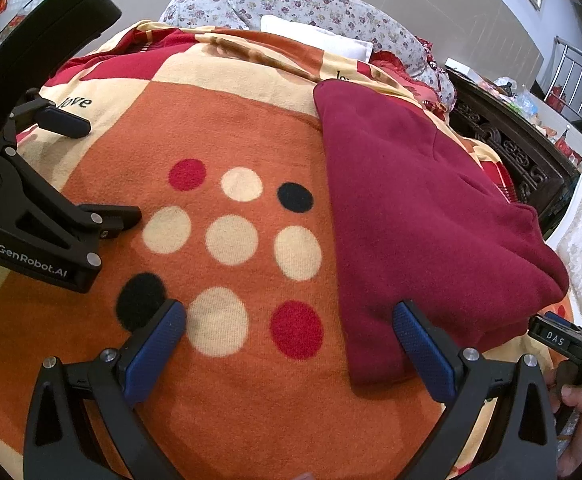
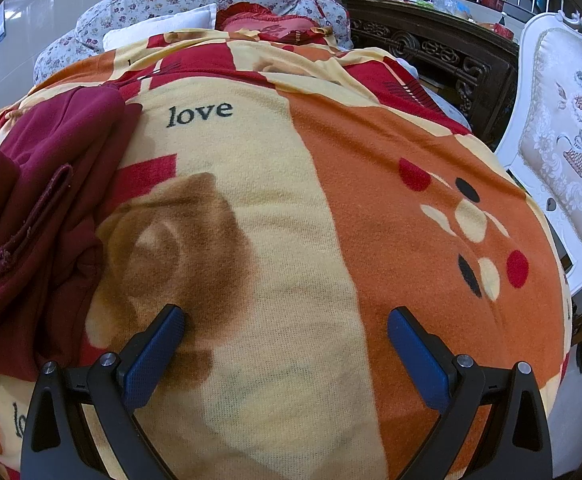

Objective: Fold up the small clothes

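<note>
A dark red garment [image 1: 423, 216] lies folded on the patterned blanket [image 1: 231, 120] at the right of the left wrist view. In the right wrist view the garment [image 2: 43, 200] lies at the left with a bunched seam. My left gripper [image 1: 289, 326] is open and empty above the blanket's dots; its right finger [image 1: 421, 348] overlaps the garment's near edge. My right gripper [image 2: 285, 330] is open and empty over the cream and orange blanket [image 2: 331, 200], right of the garment.
Another black gripper [image 1: 51, 216] marked GenRobot.AI juts in at the left of the left wrist view. Floral pillows [image 2: 179, 0] lie at the bed's far end. A dark carved wooden frame [image 2: 431, 48] and a white upholstered chair [image 2: 563, 140] stand to the right.
</note>
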{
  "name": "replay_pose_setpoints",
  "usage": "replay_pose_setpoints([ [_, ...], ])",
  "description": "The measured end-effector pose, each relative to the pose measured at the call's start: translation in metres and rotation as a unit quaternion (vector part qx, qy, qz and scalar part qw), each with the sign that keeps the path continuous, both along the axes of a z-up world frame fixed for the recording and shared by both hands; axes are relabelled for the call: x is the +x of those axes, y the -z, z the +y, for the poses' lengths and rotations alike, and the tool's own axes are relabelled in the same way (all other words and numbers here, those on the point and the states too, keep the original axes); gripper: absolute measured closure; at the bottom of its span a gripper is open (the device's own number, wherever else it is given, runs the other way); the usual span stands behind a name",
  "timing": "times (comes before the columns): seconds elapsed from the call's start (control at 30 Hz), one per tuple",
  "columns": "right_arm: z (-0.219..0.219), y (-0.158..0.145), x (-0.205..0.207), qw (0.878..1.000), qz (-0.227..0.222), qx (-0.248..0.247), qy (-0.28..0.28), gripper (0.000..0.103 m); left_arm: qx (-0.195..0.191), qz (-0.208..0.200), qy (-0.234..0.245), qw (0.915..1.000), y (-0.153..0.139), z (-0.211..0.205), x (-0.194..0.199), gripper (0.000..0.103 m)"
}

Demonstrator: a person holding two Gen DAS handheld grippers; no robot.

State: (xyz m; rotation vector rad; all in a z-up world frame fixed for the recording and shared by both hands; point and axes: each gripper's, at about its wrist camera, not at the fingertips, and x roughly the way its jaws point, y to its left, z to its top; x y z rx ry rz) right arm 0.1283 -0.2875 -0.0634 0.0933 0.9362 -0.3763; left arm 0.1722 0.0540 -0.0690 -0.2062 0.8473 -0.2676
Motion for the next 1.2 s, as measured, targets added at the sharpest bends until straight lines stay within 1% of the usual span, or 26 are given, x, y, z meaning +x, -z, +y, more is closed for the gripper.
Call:
replay_pose_setpoints([
  [0.1, -0.001, -0.001, 0.0, 1.0, 0.0, 0.001, 0.0, 0.0, 0.025, 0.001, -0.004, 0.9997, -0.001, -0.003, -0.002, 0.0],
  [0.33, 0.0, -0.001, 0.0, 1.0, 0.0, 0.001, 0.001, 0.0, 0.044, -0.001, -0.014, 0.9989, -0.002, -0.008, -0.011, 0.0],
  [0.5, 0.0, -0.001, 0.0, 1.0, 0.001, 0.0, 0.001, 0.0, 0.021, 0.008, -0.012, 0.9997, 0.0, -0.005, -0.011, 0.0],
  [0.63, 0.0, -0.001, 0.0, 1.0, 0.001, -0.002, 0.001, 0.0, 0.03, 0.005, -0.013, 0.9995, 0.0, -0.009, -0.014, 0.0],
  [0.93, 0.002, -0.001, 0.001, 1.0, 0.002, -0.012, 0.002, 0.0, 0.028, 0.005, -0.013, 0.9995, 0.0, -0.01, -0.015, 0.0],
  [1.2, 0.002, -0.001, 0.002, 1.0, 0.002, -0.011, 0.002, 0.0, 0.022, 0.006, -0.012, 0.9997, 0.001, -0.008, -0.014, 0.0],
])
